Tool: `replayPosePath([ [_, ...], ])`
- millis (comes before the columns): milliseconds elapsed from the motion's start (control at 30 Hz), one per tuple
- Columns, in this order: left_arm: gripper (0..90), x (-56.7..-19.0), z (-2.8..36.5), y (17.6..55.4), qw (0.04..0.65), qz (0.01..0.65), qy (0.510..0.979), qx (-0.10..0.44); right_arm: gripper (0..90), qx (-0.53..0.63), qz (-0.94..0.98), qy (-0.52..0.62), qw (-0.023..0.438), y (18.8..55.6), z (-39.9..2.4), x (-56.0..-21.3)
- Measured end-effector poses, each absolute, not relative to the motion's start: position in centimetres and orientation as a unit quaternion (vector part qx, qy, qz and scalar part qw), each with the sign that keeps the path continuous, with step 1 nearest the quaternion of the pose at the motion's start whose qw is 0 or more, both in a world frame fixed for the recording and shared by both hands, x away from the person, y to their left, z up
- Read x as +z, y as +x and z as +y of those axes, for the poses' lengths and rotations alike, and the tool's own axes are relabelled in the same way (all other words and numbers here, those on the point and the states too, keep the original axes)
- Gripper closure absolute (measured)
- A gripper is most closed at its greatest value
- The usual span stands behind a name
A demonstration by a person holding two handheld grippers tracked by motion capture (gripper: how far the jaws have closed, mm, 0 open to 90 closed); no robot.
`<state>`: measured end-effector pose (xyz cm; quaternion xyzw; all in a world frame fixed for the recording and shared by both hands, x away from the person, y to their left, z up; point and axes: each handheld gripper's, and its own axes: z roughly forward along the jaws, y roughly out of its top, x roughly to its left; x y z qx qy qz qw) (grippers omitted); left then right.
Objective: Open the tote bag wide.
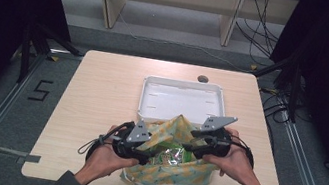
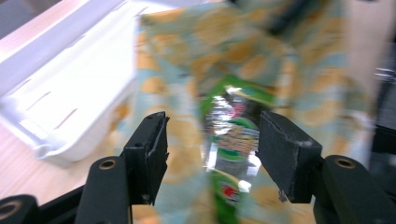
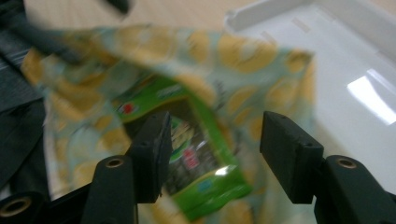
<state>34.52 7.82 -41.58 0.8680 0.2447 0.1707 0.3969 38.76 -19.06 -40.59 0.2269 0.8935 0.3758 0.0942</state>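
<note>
Drawstring cloth bag (image 1: 167,171), patterned in pale blue and yellow, is seen lying at the near edge of the wooden table (image 1: 101,92), its mouth spread apart. Inside the mouth a green foil snack packet (image 1: 169,155) is exposed. A white plastic tray (image 1: 181,100) is placed just behind the bag, toward the table's middle, and its near rim is overlapped by the bag's raised flap. The left gripper (image 1: 145,151) is held at the left side of the bag's mouth; in the left gripper view its jaws are parted, with nothing pinched between the pads (image 2: 150,154) and the packet (image 2: 231,140) seen beyond them. The right gripper (image 1: 188,150) is held at the right side, likewise released, its pads (image 3: 289,149) clear of the cloth (image 3: 243,60) and packet (image 3: 196,158). Both views are blurred.
</note>
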Motion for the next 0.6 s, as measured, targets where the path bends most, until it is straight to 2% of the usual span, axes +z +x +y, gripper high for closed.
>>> replayPosePath([
  [133,41.9,-42.9,7.2,36.2,0.359,0.258,0.879,0.179,43.2,0.371,0.901,0.217,0.058,36.9,-19.1,-41.7],
  [233,44.9,-43.8,6.6,37.4,0.35,0.271,0.88,0.175,42.3,0.373,0.906,0.197,0.029,35.7,-19.1,-42.2],
  [333,49.7,-44.4,6.4,38.4,0.351,0.281,0.877,0.168,41.7,0.362,0.912,0.193,0.027,35.1,-19.1,-42.6],
  [367,61.1,-44.8,6.3,39.1,0.35,0.29,0.875,0.164,41.7,0.336,0.923,0.182,0.035,34.7,-19.0,-43.8],
  [467,74.0,-45.4,6.3,40.1,0.344,0.297,0.876,0.163,43.2,0.318,0.929,0.189,0.023,34.8,-18.6,-45.1],
  [500,76.7,-45.5,6.4,40.4,0.34,0.3,0.877,0.159,45.7,0.309,0.932,0.185,0.029,34.9,-18.4,-45.4],
  [533,79.4,-45.8,6.4,40.7,0.34,0.304,0.876,0.158,52.2,0.304,0.936,0.175,0.034,35.1,-18.3,-45.7],
  [600,83.9,-46.0,6.7,41.2,0.335,0.31,0.875,0.16,71.1,0.298,0.941,0.155,0.031,35.2,-18.1,-46.1],
])
